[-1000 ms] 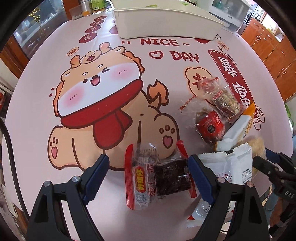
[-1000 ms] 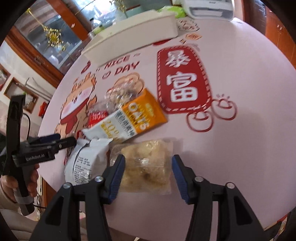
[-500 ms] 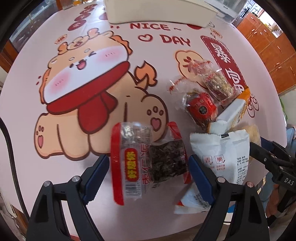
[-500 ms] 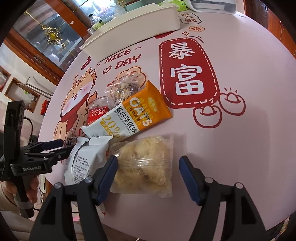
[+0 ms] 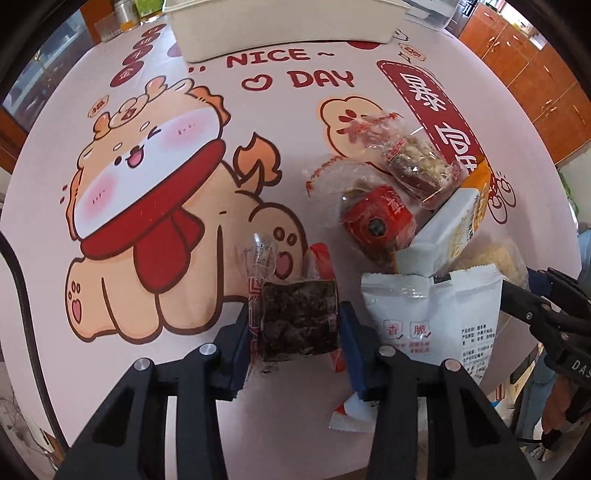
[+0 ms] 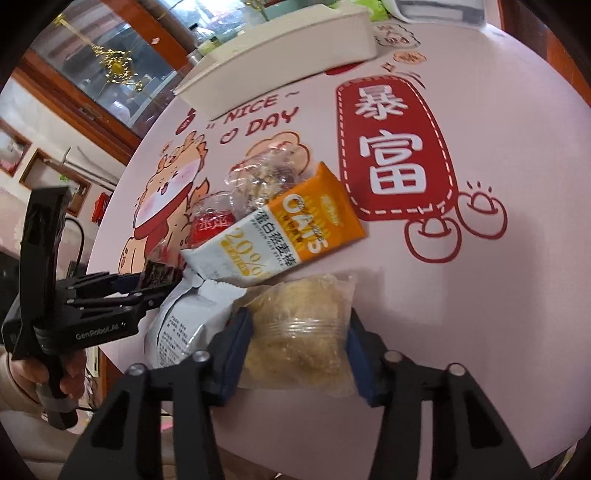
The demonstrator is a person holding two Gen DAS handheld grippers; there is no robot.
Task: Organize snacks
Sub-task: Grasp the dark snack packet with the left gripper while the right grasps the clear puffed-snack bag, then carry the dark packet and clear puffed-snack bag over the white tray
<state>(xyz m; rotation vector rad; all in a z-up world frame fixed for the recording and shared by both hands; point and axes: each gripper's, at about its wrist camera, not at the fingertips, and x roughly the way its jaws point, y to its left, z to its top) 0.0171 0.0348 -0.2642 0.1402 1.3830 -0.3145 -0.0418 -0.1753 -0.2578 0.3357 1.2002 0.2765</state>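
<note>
The dark snack packet (image 5: 300,320) lay at the near table edge, pinched by the left gripper (image 5: 293,334); the right gripper (image 6: 300,341) clamped the pale crumbly cake packet (image 6: 303,325). Slippery, crinkled wrappers could slide free during the carry to the cream bin (image 5: 288,26), and squeezing might crush the cake.

My left gripper (image 5: 293,334) and right gripper (image 6: 299,345) share matte black forked arms, silver screws behind blue pads (image 6: 232,343); white lettering marks each body, bare skin wrapping the handles.
</note>
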